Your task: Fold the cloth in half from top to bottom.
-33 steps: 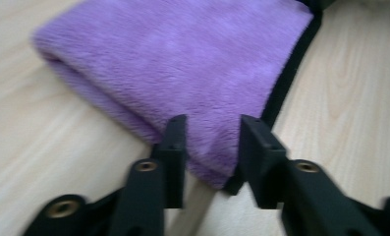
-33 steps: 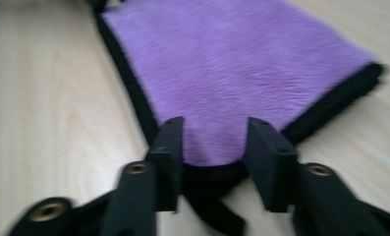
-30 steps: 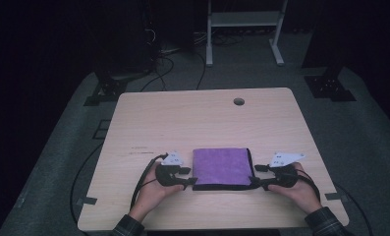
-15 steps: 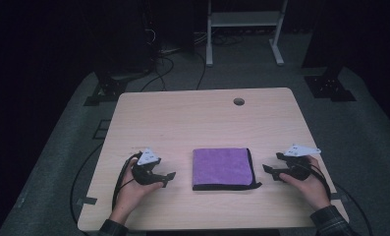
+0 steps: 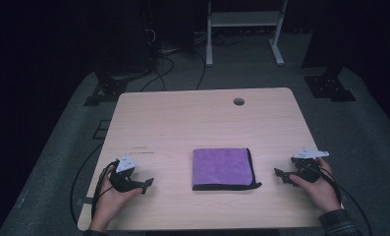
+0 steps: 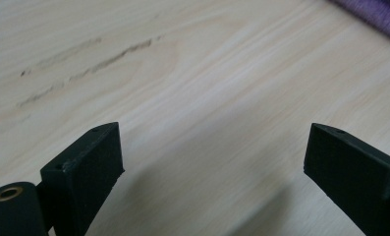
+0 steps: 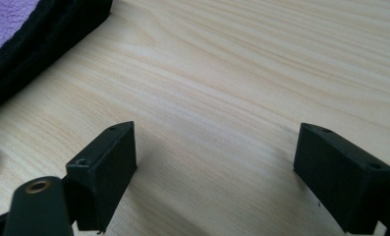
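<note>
Cloth (image 5: 223,168) lies between both hand-held grippers, untouched.

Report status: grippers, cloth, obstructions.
Left gripper and right gripper open, jaws just opened, nothing between. Folded purple cloth flat on table, apart from both. Nothing in the way.

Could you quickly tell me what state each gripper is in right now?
Left gripper: open, jaws just widened, nothing between them.
Right gripper: open, jaws just widened, holding nothing; the folded purple cloth lies apart on the table.
</note>
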A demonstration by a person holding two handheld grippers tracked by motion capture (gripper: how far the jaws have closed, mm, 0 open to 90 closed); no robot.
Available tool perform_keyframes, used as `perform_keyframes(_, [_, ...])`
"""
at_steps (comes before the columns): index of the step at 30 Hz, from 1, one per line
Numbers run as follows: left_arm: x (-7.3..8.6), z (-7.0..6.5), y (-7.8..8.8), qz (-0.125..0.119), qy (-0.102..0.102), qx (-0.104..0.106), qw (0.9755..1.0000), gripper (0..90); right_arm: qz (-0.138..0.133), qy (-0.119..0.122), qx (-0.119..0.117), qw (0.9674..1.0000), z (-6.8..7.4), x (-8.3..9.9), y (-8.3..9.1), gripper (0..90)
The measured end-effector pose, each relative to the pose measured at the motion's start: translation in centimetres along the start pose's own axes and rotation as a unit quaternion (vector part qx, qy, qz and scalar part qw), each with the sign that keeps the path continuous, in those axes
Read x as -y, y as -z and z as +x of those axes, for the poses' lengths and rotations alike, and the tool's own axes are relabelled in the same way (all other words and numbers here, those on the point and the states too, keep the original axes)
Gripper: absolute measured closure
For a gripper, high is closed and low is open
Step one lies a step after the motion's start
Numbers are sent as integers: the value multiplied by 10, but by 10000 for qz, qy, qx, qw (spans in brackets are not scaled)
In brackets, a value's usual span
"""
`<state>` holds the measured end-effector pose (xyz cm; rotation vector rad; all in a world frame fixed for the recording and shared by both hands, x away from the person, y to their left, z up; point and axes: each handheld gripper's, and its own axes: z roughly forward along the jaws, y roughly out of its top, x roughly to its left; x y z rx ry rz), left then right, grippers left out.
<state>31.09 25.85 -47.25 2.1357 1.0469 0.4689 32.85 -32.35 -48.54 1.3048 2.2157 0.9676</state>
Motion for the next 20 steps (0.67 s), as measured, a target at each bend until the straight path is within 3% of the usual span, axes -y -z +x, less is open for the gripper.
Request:
perform_keyframes(4, [8,4,-2,180,-9,-38,9998,30,-38,-15,11,10000,0,2,0,131])
perform_keyframes(10, [13,5,-3,55,-29,3,10000,8,-35,-45,29,10000,0,2,0,124])
perform_keyframes(20, [12,5,-3,72,-48,24,10000,0,-35,-43,29,10000,0,2,0,124])
